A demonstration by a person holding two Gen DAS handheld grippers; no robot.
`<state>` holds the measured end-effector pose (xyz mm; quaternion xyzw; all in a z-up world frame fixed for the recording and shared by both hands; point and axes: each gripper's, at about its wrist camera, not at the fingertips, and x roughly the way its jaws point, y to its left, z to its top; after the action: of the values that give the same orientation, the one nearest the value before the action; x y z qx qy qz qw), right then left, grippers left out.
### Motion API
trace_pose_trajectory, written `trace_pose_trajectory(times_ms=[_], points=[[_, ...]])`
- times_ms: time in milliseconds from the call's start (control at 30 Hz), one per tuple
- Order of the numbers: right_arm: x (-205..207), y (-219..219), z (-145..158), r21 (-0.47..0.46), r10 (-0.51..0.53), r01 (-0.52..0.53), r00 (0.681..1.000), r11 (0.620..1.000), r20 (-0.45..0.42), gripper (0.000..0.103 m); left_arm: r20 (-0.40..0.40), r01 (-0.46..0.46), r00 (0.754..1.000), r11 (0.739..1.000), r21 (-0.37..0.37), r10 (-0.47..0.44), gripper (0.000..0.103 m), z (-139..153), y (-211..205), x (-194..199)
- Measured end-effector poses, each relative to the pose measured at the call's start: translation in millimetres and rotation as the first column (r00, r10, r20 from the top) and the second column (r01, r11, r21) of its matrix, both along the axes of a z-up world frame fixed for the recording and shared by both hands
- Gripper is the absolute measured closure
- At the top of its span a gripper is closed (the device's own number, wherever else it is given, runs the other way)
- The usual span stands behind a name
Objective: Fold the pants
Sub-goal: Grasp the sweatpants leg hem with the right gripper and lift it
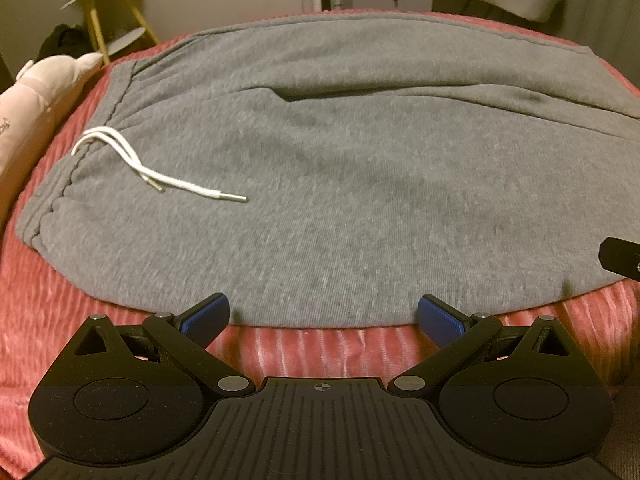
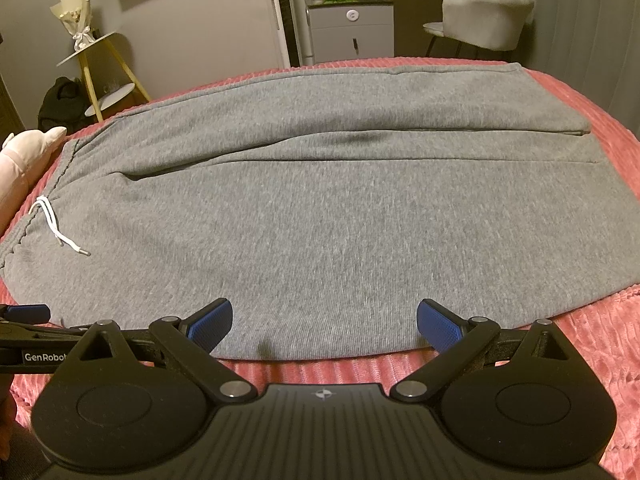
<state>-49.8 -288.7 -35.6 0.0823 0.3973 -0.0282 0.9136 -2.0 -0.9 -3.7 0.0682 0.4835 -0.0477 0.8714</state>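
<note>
Blue pads (image 1: pixel 206 318) of our left gripper (image 1: pixel 322 316) sit spread wide, holding nothing, right at the near hem of the grey pants (image 1: pixel 340 184), which lie flat on the pink ribbed bedspread (image 1: pixel 312 352). Our right gripper (image 2: pixel 324 322) is likewise spread and empty, at the same near edge but further toward the leg ends. The pants' long axis runs across both views: waistband and white drawstring (image 1: pixel 160 172) at left, cuffs at right, the 2 legs side by side with the seam between them beyond us. We judge the next move is a lengthwise fold, each gripper pinching the near edge straight ahead and carrying it over the far leg; the left is nearer the waistband.
</note>
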Motion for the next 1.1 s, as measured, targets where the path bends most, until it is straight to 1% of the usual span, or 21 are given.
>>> trace_pose_trajectory(times_ms=[67, 100, 200, 267, 300, 367, 433, 500, 567, 600, 667, 733, 767, 800, 833, 900, 933, 967, 1000, 1033, 1100], points=[[-1.2, -0.4, 1.0, 0.002, -0.004, 0.004, 1.0, 1.0, 0.008, 0.004, 0.025, -0.007, 1.0, 0.999, -0.035, 0.008, 0.0, 7.1, 3.6, -3.0], [-7.4, -2.7, 4.3, 0.024, -0.002, 0.001, 0.999, 1.0, 0.052, 0.004, 0.043, -0.013, 0.999, 0.998, -0.066, 0.016, 0.0, 11.9, 7.5, -4.9], [-25.4, -16.5, 13.2, 0.13, 0.006, -0.029, 0.985, 0.991, 0.172, 0.004, 0.081, -0.068, 0.993, 0.987, -0.147, 0.081, 0.0, 22.2, 21.6, -7.0], [-31.6, -29.9, 14.4, 0.205, -0.024, -0.019, 0.979, 0.979, 0.205, 0.004, 0.084, -0.105, 0.989, 0.979, -0.175, 0.121, 0.0, 26.6, 28.5, -4.4], [-32.4, -38.5, 13.4, 0.254, -0.042, -0.013, 0.977, 0.967, 0.209, 0.004, 0.094, -0.125, 0.985, 0.975, -0.182, 0.144, 0.0, 29.8, 30.7, -2.6], [-31.9, -59.8, 8.0, 0.377, -0.118, 0.03, 0.97, 0.926, 0.211, 0.004, 0.129, -0.147, 0.976, 0.969, -0.199, 0.174, 0.0, 39.0, 33.2, 1.8], [-29.7, -78.8, 3.0, 0.451, -0.187, 0.064, 0.955, 0.89, 0.232, 0.004, 0.169, -0.181, 0.959, 0.95, -0.254, 0.228, 0.0, 51.2, 36.3, 10.8], [-20.6, -94.1, 2.5, 0.477, -0.202, 0.053, 0.943, 0.877, 0.266, 0.004, 0.185, -0.226, 0.934, 0.908, -0.352, 0.304, 0.0, 61.9, 38.9, 26.9], [0.6, -110.1, 6.4, 0.446, -0.225, 0.082, 0.934, 0.891, 0.278, 0.004, 0.159, -0.276, 0.91, 0.844, -0.46, 0.384, 0.0, 65.2, 41.4, 53.0], [16.6, -119.9, 9.5, 0.431, -0.248, 0.115, 0.931, 0.895, 0.266, 0.004, 0.126, -0.312, 0.898, 0.811, -0.495, 0.422, 0.0, 63.0, 41.6, 69.5], [48.9, -138.7, 14.9, 0.422, -0.28, 0.168, 0.935, 0.891, 0.219, 0.004, 0.076, -0.379, 0.872, 0.765, -0.521, 0.484, 0.0, 52.7, 39.6, 101.3], [88.7, -160.9, 17.2, 0.432, -0.326, 0.233, 0.932, 0.871, 0.155, 0.004, 0.068, -0.451, 0.83, 0.739, -0.5, 0.553, 0.0, 38.9, 39.0, 127.3], [109.0, -171.9, 18.2, 0.431, -0.351, 0.266, 0.927, 0.862, 0.131, 0.004, 0.075, -0.487, 0.807, 0.731, -0.477, 0.586, 0.0, 28.1, 38.7, 140.4], [123.4, -180.0, 17.4, 0.425, -0.372, 0.292, 0.921, 0.857, 0.117, 0.007, 0.081, -0.505, 0.796, 0.732, -0.457, 0.6, 0.0, 18.1, 40.3, 148.6], [144.6, -188.9, 16.9, 0.419, -0.395, 0.321, 0.913, 0.849, 0.101, 0.013, 0.093, -0.51, 0.794, 0.742, -0.435, 0.601, 0.0, 7.4, 42.1, 154.6], [189.0, -207.1, 16.1, 0.404, -0.419, 0.356, 0.905, 0.843, 0.078, 0.021, 0.141, -0.521, 0.785, 0.765, -0.378, 0.604, 0.0, -15.0, 44.7, 165.3], [208.7, -213.3, 12.5, 0.387, -0.429, 0.375, 0.901, 0.842, 0.063, 0.032, 0.159, -0.531, 0.776, 0.769, -0.356, 0.61, 0.0, -22.8, 46.5, 168.4], [226.5, -217.9, 10.7, 0.369, -0.442, 0.394, 0.896, 0.842, 0.051, 0.04, 0.182, -0.537, 0.763, 0.765, -0.355, 0.62, 0.0, -26.8, 49.3, 172.9], [251.3, -224.8, 7.6, 0.345, -0.454, 0.416, 0.89, 0.842, 0.035, 0.056, 0.207, -0.537, 0.75, 0.76, -0.367, 0.629, 0.0, -27.0, 51.1, 176.1], [270.8, -230.0, 5.5, 0.32, -0.484, 0.452, 0.875, 0.833, 0.025, 0.059, 0.23, -0.531, 0.742, 0.761, -0.373, 0.63, 0.0, -25.8, 51.9, 179.6], [306.5, -241.0, -0.4, 0.309, -0.526, 0.499, 0.851, 0.81, 0.006, 0.059, 0.291, -0.515, 0.731, 0.779, -0.357, 0.617, 0.0, -25.7, 50.8, 183.2]])
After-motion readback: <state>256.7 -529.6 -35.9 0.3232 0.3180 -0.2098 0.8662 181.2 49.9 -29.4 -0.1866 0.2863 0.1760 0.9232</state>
